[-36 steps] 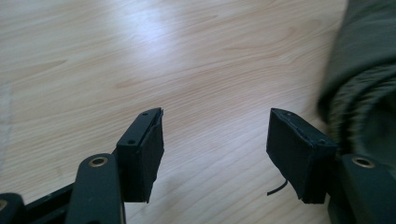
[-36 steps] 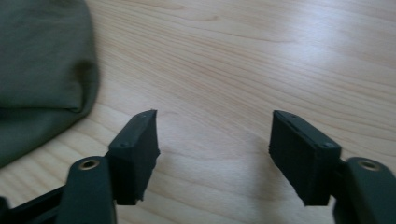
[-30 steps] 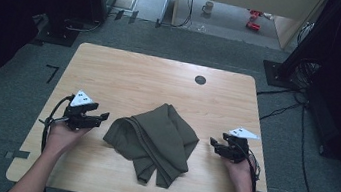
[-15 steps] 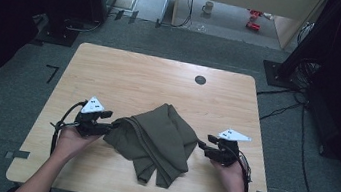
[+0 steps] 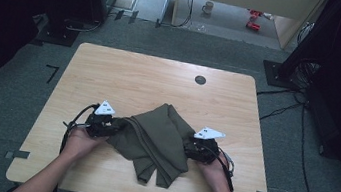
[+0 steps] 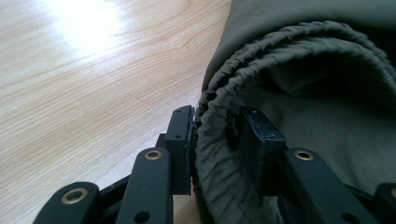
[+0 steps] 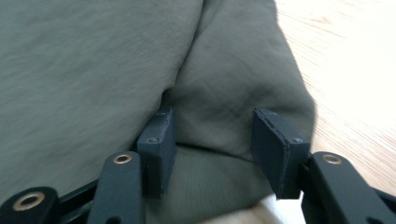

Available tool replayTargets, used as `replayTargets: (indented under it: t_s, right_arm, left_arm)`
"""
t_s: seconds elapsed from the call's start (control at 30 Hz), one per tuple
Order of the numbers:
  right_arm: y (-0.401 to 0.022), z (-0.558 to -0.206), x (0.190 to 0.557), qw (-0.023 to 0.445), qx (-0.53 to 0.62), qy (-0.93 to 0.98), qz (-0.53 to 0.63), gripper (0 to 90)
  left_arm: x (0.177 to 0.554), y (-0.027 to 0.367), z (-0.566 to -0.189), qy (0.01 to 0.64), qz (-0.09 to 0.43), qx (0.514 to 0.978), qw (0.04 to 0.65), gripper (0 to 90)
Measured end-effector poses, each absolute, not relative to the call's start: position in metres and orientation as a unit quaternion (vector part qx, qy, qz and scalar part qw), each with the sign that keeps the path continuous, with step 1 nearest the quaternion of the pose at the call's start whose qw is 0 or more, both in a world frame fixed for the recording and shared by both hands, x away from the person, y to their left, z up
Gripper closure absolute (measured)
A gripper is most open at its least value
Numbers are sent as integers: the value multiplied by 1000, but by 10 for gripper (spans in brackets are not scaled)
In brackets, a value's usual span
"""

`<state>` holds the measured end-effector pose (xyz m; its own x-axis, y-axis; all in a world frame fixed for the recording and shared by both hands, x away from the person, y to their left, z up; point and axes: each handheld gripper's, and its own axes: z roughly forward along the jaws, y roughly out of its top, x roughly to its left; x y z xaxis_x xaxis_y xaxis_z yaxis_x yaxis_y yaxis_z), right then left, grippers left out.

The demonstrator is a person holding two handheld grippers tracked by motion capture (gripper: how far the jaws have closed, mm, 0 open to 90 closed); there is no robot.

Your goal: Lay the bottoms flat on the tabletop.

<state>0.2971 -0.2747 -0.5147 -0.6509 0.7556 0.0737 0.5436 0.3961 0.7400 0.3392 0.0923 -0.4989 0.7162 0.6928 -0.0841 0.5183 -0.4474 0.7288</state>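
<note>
Between both tongs, olive garment [image 5: 155, 139], left tongs [image 6: 212, 135] closing on waistband, right tongs [image 7: 210, 149] astride fold.

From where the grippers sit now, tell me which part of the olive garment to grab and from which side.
Grip the gathered elastic waistband of the olive garment, coming in level from the table's left edge. That rolled hem is thick and stands proud of the wood, and the left gripper has just been closing with it between the jaws.

Olive shorts [image 5: 155, 139] crumpled, table's [image 5: 150, 80] near middle
</note>
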Motion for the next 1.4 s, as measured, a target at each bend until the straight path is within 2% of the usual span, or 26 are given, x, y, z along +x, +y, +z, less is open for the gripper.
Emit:
replayTargets:
  t_s: [0.13,0.43,0.57,0.6,0.73,0.9,1.1,1.4]
  right_arm:
    - [-271,-516,306,152,384,828,378,520]
    - [-267,-516,341,148,396,821,383,512]
    - [-265,-519,348,163,396,815,391,506]
    - [-266,-521,349,163,401,808,399,502]
    - [-267,-518,348,159,406,810,393,460]
    - [-277,-509,342,146,420,805,392,429]
    - [-288,-503,333,149,425,798,400,435]
    - [-289,-486,311,153,420,793,415,458]
  left_arm:
    - [345,88,-499,359,130,841,383,668]
    - [374,95,-498,380,126,828,393,665]
    - [380,97,-496,387,127,823,396,655]
    - [380,99,-494,392,125,818,401,623]
    - [375,105,-485,392,124,814,410,521]
    - [365,112,-467,381,140,805,432,452]
    - [352,98,-452,353,147,813,439,427]
    - [337,86,-457,346,149,817,437,444]
